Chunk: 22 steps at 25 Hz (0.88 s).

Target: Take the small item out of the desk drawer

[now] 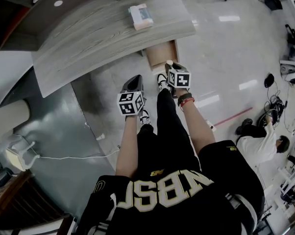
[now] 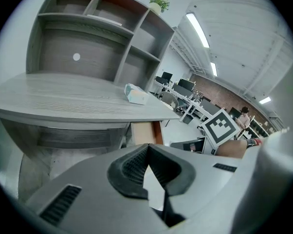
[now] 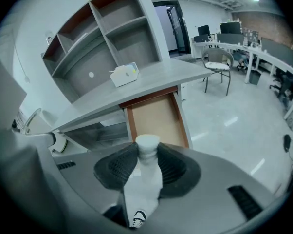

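Observation:
The grey wooden desk has its drawer pulled out; the wooden drawer floor shows nothing lying on it. My right gripper is shut on a small white bottle, whose round cap pokes out beyond the pads. In the head view that right gripper hangs just in front of the drawer, above the floor. My left gripper is beside it to the left, in front of the desk. The left gripper has its tips together with nothing between them.
A white box lies on the desk top, with a shelf unit behind. A white cable trails over the floor at left. A person sits on the floor at right. An office chair stands beyond the desk.

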### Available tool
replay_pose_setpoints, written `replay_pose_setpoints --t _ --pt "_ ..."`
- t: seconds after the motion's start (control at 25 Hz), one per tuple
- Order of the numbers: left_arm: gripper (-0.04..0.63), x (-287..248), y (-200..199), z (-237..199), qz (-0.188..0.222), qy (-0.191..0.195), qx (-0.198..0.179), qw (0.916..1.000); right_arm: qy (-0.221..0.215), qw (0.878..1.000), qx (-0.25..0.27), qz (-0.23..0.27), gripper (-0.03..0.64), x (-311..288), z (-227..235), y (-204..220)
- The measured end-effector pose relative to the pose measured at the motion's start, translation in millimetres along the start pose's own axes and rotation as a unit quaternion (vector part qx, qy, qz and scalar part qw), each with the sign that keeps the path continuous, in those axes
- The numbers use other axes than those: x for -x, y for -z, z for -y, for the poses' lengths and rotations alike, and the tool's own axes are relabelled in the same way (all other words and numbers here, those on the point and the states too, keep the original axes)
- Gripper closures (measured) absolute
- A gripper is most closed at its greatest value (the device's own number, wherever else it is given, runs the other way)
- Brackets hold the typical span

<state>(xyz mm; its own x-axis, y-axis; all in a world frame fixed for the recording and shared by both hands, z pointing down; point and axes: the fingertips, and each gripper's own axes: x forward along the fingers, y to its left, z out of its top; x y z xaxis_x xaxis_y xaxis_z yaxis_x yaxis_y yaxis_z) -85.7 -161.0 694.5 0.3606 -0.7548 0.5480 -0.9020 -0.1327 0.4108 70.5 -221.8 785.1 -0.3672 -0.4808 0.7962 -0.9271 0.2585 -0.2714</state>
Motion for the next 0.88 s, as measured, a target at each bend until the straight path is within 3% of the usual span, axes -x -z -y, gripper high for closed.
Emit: replay_pose_setpoints --t 0.64,0.88 --pt "0.583 56 -43 1 0.058 -0.008 -0.027 0.9979 -0.022 0.997 0.008 0.075 0.483 81 -47 -22" --pt "0.583 83 -66 3 0.090 -0.030 -0.049 0.9943 -0.033 0.993 0.010 0.114 0.483 117 -67 -42"
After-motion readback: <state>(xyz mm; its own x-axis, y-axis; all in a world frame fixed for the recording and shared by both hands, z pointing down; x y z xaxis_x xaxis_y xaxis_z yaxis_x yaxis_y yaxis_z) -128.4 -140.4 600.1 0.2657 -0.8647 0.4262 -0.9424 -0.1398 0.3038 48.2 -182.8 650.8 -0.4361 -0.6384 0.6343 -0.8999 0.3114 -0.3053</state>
